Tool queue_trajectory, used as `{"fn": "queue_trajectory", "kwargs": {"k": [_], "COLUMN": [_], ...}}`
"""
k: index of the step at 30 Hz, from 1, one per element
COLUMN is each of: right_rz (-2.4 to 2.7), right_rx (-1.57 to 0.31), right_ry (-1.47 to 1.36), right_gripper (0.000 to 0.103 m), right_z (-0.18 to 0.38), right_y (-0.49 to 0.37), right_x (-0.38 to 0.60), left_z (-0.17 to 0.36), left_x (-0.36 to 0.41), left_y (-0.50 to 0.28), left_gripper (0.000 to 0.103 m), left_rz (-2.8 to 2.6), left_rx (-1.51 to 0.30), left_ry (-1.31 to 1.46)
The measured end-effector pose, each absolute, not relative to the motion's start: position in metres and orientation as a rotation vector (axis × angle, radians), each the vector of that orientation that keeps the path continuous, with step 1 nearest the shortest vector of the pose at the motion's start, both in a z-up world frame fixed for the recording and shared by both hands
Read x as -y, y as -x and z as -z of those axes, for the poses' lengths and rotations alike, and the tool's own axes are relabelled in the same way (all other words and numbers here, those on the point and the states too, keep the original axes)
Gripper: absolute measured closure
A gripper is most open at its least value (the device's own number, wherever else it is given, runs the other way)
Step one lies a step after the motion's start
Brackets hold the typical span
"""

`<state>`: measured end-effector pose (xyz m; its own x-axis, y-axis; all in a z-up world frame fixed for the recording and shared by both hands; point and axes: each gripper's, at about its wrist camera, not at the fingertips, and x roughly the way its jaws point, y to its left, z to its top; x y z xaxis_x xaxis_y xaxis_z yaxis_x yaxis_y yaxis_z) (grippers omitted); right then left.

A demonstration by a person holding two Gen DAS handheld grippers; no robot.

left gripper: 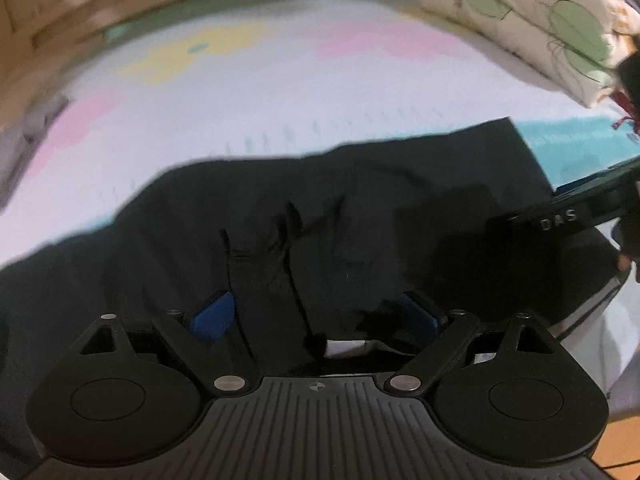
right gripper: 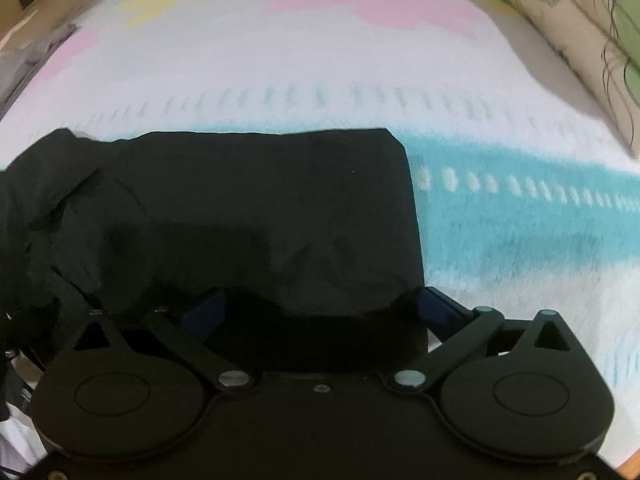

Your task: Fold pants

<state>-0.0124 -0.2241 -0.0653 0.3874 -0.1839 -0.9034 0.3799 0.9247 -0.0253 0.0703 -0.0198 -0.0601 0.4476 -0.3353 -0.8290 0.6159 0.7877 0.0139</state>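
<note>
Black pants (left gripper: 304, 216) lie across a patterned bedspread (left gripper: 280, 92), spread left to right with wrinkles in the middle. My left gripper (left gripper: 316, 314) is open, its blue pads (left gripper: 212, 314) wide apart just over the near edge of the pants. In the right wrist view the pants (right gripper: 260, 208) end in a straight right edge. My right gripper (right gripper: 324, 308) is open, its blue pads (right gripper: 434, 306) spread over the near right corner of the cloth. The right gripper's body shows at the right of the left wrist view (left gripper: 560, 220).
The bedspread (right gripper: 360, 60) has pink, yellow and teal patches. Cream pillows with green leaf prints (left gripper: 540, 20) lie at the far right, also in the right wrist view (right gripper: 580, 40). A wooden bed frame (left gripper: 80, 8) runs along the far side.
</note>
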Motion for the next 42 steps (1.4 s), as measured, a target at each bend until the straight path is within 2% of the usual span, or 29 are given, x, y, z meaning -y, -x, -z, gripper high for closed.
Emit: {"fn": "queue_trajectory", "kwargs": {"k": [8, 10, 11, 19, 27, 34, 42], "right_rz": [0.363, 0.364, 0.365, 0.345, 0.350, 0.352, 0.348], "right_rx": [-1.116, -1.113, -1.112, -1.118, -1.126, -1.126, -1.135], "right_ry": [-0.214, -0.212, -0.213, -0.208, -0.212, -0.213, -0.216], "right_gripper": [0.000, 0.000, 0.000, 0.000, 0.000, 0.000, 0.000], "right_z": [0.065, 0.066, 0.068, 0.067, 0.069, 0.069, 0.070], "right_y": [0.013, 0.015, 0.013, 0.014, 0.004, 0.004, 0.002], "right_x": [0.222, 0.223, 0.225, 0.225, 0.223, 0.223, 0.226], "left_z": [0.067, 0.066, 0.063, 0.039, 0.064, 0.055, 0.056], "left_x": [0.012, 0.012, 0.011, 0.019, 0.025, 0.016, 0.021], "left_y": [-0.078, -0.076, -0.075, -0.045, -0.056, -0.055, -0.047], "left_gripper": [0.014, 0.022, 0.022, 0.021, 0.021, 0.022, 0.022], "left_rz": [0.623, 0.603, 0.590, 0.565, 0.608, 0.644, 0.718], "left_rx": [-0.999, -0.991, -0.983, -0.759, -0.900, -0.866, -0.928], "left_ry": [-0.225, -0.228, -0.228, -0.337, -0.313, -0.220, -0.217]}}
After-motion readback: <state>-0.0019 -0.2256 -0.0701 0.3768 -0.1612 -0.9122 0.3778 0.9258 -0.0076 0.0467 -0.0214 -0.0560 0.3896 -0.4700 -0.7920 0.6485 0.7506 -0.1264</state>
